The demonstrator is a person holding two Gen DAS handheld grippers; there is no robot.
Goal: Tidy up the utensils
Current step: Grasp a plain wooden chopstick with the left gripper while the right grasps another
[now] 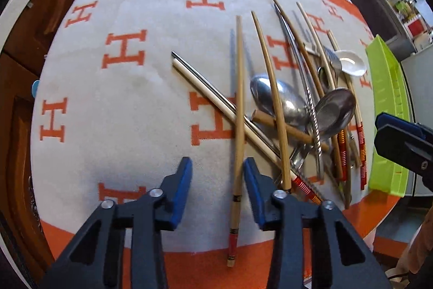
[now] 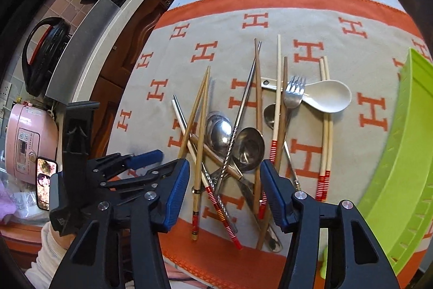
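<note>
My left fingers (image 1: 217,167) are spread around a bamboo chopstick (image 1: 238,110), pads not touching it. My right fingers (image 2: 224,178) stand apart above the utensil pile (image 2: 243,142), gripping nothing. The pile lies on the patterned cloth (image 2: 311,18) over the table, with the green tray (image 2: 400,153) at three o'clock.

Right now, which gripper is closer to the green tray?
Right. The right gripper hangs over the utensil pile beside the green tray; the left gripper straddles a bamboo chopstick farther away.
</note>
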